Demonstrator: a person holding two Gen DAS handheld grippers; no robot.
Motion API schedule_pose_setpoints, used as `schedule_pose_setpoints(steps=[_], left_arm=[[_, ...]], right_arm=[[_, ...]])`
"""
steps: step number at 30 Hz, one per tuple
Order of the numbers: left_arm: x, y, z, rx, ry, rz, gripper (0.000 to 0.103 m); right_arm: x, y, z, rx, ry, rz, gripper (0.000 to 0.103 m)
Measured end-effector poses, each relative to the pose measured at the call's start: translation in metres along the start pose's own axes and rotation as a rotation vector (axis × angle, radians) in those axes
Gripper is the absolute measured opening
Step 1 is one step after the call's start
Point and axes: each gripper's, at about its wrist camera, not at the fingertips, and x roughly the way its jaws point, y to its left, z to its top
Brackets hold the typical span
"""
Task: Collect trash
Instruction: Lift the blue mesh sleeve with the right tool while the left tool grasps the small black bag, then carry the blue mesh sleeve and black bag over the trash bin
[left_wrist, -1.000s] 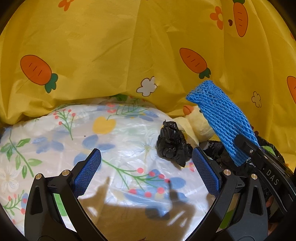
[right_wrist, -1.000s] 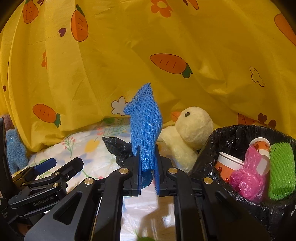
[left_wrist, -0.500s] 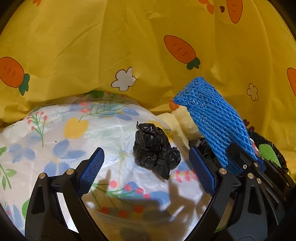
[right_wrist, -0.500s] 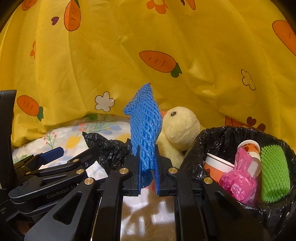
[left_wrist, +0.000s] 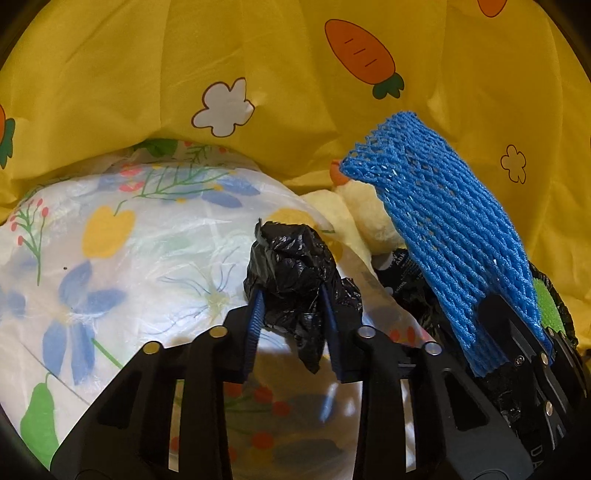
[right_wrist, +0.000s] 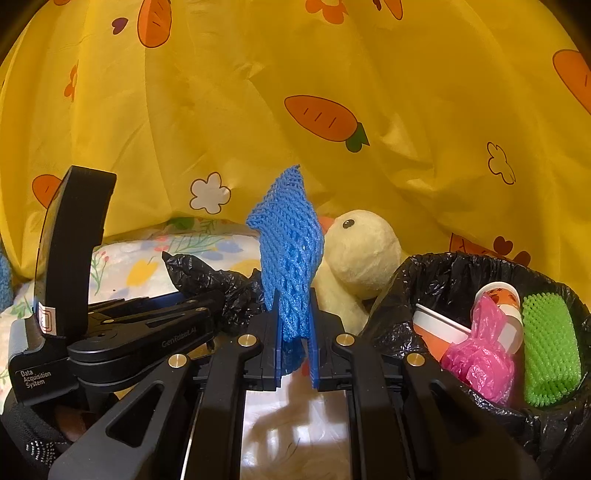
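Note:
My left gripper (left_wrist: 293, 295) is shut on a crumpled black plastic bag (left_wrist: 293, 273) on the floral table cover (left_wrist: 129, 258). The bag also shows in the right wrist view (right_wrist: 207, 273), held by the left gripper (right_wrist: 218, 295). My right gripper (right_wrist: 293, 306) is shut on a blue foam net sleeve (right_wrist: 290, 258) that stands upright between its pads. The sleeve also shows in the left wrist view (left_wrist: 450, 236), at the right. A bin lined with a black bag (right_wrist: 443, 273) stands at the right, holding paper cups (right_wrist: 443, 328), a pink bag (right_wrist: 480, 354) and a green foam net (right_wrist: 546, 350).
A yellow plush duck (right_wrist: 362, 254) sits between the grippers and the bin; part of it shows in the left wrist view (left_wrist: 369, 218). A yellow carrot-print cloth (right_wrist: 332, 92) hangs behind everything. A blue plush thing (right_wrist: 4, 280) peeks in at the far left.
My left gripper has moved forward to the black bag and closed on it. My right gripper keeps the blue sleeve and has shifted slightly.

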Motion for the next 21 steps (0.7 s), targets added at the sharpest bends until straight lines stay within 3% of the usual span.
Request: schedule_pose_setpoints(steps=[2, 5, 13, 21], left_arm=[[0.002, 0.003, 0.000, -0.015, 0.012, -0.007, 0.007], [0.003, 0.008, -0.001, -0.044, 0.013, -0.007, 0.001], [-0.018, 0.012, -0.006, -0.055, -0.031, 0.049, 0.000], [-0.078, 0.017, -0.019, -0.003, -0.123, 0.104, 0.000]], right_arm=[[0.001, -0.001, 0.000, 0.004, 0.004, 0.001, 0.012], [0.002, -0.002, 0.001, 0.010, 0.012, 0.003, 0.012], [0.002, 0.000, 0.001, 0.004, 0.015, 0.005, 0.012], [-0.002, 0.001, 0.000, -0.002, -0.006, 0.014, 0.012]])
